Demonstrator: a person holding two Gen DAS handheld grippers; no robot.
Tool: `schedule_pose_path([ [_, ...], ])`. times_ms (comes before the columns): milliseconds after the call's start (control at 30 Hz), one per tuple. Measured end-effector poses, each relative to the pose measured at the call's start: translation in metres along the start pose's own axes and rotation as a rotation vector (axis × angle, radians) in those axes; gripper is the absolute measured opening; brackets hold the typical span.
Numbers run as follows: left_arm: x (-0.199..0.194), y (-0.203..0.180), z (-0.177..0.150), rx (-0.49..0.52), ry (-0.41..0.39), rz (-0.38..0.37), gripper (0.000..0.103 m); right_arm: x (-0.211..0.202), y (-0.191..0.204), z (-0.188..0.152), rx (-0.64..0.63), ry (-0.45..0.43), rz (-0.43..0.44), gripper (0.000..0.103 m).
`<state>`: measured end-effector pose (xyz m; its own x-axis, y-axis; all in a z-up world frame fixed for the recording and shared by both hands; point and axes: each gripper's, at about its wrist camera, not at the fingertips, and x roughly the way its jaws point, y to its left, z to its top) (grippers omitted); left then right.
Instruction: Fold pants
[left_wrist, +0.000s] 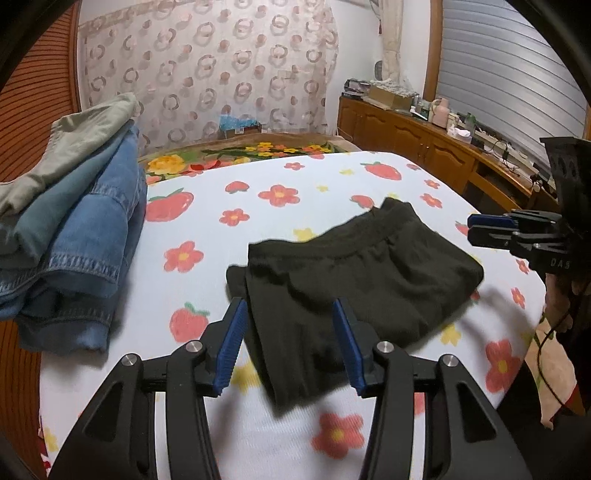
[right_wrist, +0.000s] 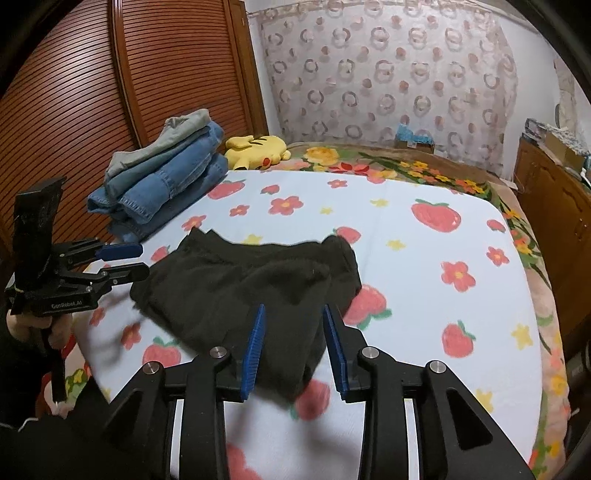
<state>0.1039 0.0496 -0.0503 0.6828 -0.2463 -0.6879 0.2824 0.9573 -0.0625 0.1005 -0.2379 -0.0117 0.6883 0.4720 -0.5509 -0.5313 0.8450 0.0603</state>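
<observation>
A: Where are the pants?

B: The black pants (left_wrist: 354, 273) lie on the bed (left_wrist: 280, 173), folded into a small bundle on the strawberry sheet.

A: Are the fingers holding them?

B: No. The left gripper (left_wrist: 290, 343) has its blue fingers partly apart with a fold of cloth between them, but not pinched. The right gripper (right_wrist: 293, 349) is the same, a bit narrower.

A: Which step is this?

B: I think a fold has just been let go. Next may be one more fold, or moving the bundle onto the pile of folded clothes (right_wrist: 166, 173) near the yellow plush toy (right_wrist: 255, 147).

A: Anything hard to see?

B: The cloth is so dark that its layers blur. The near edge hides behind the fingers.
</observation>
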Motion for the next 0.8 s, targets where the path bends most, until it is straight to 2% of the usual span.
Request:
schedule_pose_path([
  [167,0.013,0.006,0.014,-0.005,-0.009,0.007,0.049,0.023,-0.001,0.016,0.001,0.007,0.008,0.034],
  [367,0.034,0.015,0.021,-0.019,0.017,0.022,0.048,0.052,-0.007,0.029,0.015,0.043,0.014,0.034],
  [667,0.052,0.016,0.024,-0.026,0.057,-0.021,0.029,0.073,-0.014,0.039,0.032,0.095,0.010,0.034],
  [800,0.056,0.015,0.025,-0.016,0.066,-0.017,0.016,0.074,-0.013,0.042,0.016,0.097,0.012,0.009],
])
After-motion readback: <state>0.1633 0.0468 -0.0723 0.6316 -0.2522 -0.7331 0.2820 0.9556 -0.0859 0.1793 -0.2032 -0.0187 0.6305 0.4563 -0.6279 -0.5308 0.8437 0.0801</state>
